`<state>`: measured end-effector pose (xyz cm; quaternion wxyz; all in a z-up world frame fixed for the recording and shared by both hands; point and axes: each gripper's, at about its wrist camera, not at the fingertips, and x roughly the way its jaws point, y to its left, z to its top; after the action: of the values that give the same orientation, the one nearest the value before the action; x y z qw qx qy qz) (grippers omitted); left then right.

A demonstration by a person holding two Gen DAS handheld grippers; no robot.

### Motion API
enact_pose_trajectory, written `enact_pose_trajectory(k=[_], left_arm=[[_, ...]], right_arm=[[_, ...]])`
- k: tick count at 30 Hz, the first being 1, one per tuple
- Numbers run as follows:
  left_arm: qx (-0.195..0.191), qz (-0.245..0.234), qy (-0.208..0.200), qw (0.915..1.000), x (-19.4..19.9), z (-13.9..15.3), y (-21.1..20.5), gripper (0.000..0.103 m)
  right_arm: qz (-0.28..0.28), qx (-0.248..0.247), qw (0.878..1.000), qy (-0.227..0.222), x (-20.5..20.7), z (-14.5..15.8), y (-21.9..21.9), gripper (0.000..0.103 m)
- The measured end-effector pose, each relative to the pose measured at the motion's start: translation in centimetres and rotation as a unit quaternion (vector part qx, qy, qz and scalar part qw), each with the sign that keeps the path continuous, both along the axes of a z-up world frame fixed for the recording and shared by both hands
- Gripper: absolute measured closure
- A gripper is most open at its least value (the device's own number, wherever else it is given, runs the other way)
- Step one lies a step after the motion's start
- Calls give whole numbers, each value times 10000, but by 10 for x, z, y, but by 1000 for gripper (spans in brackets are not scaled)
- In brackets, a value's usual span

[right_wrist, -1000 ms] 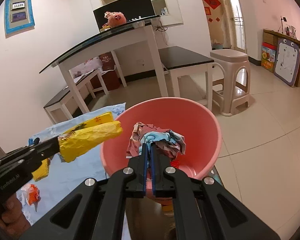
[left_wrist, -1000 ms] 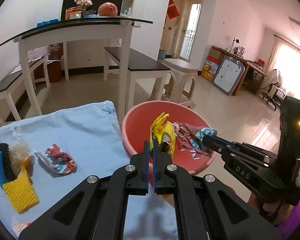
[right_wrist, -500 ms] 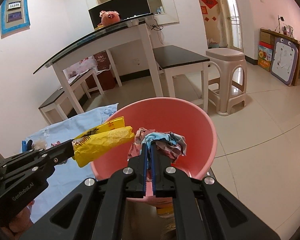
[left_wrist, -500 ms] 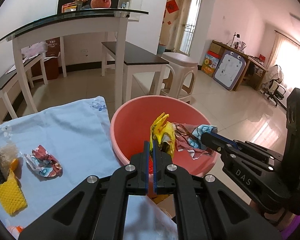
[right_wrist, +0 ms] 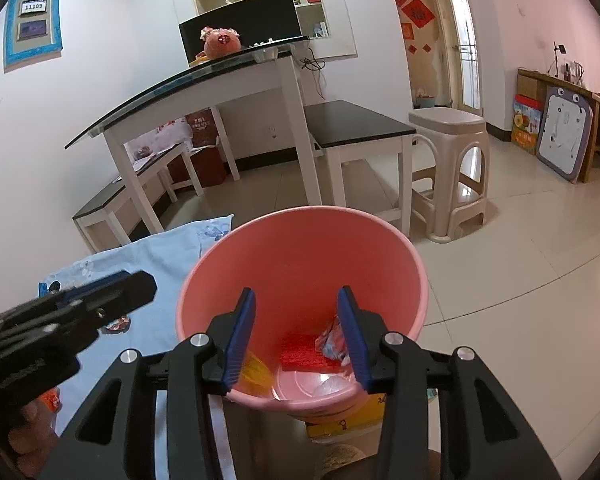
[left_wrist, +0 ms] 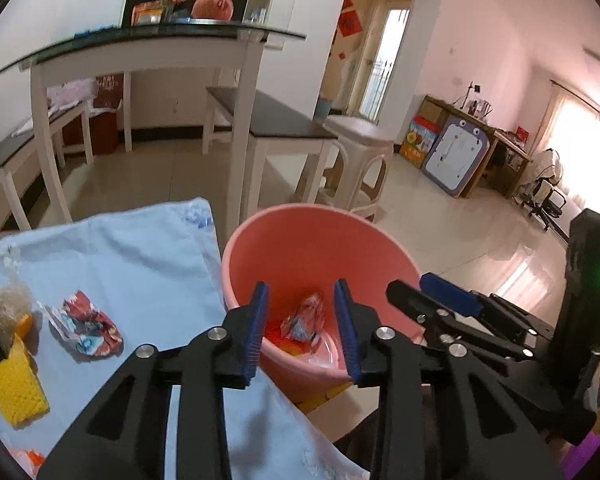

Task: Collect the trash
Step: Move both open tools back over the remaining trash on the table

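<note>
Both grippers hang over the pink bucket (left_wrist: 320, 240), which stands just off the table's right edge. The left gripper (left_wrist: 302, 326) has its jaws apart and opening, nothing between them; the right gripper (right_wrist: 296, 332) likewise, jaws apart, opening and empty. Crumpled wrappers (right_wrist: 334, 342) lie at the bucket's bottom. On the blue cloth (left_wrist: 140, 256) covering the table, a crumpled red wrapper (left_wrist: 88, 330) and a yellow sponge (left_wrist: 14, 384) lie near the left edge.

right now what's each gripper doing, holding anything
left gripper: jaws opening, nothing between them, over the pink bucket.
right gripper: jaws opening, nothing held, over the same bucket.
</note>
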<state>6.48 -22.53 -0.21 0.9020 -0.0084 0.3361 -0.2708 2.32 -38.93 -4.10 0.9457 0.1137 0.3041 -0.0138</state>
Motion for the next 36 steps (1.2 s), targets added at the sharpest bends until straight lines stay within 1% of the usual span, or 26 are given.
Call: enact_pose_trajectory(k=[3,13,17,23,29,36], left_arm=[[11,-52,-129,9999,-6,5,-2,68],[-78,-35,-285,9996,-21,19,9,68],[-56,41,-398,9992,-29,23,18,68],[80,155,-601,9980,-49,29,35,68],[119,385,-589,9975,-61,30,56,68],[124,717,-553,9958,-72,29,89,68]], right_arm=[[-13,4,10000,-7,-2,1,1,61],[40,-29,9999,-123,-15,11,10,56],[146,-22,9997,-208,-22,17,19,55],[392,-35,9986,-342,-33,25,40,54],[556,27,9974,-468,-42,31,61,54],[771,118,9952,-590,-47,37,84,54]])
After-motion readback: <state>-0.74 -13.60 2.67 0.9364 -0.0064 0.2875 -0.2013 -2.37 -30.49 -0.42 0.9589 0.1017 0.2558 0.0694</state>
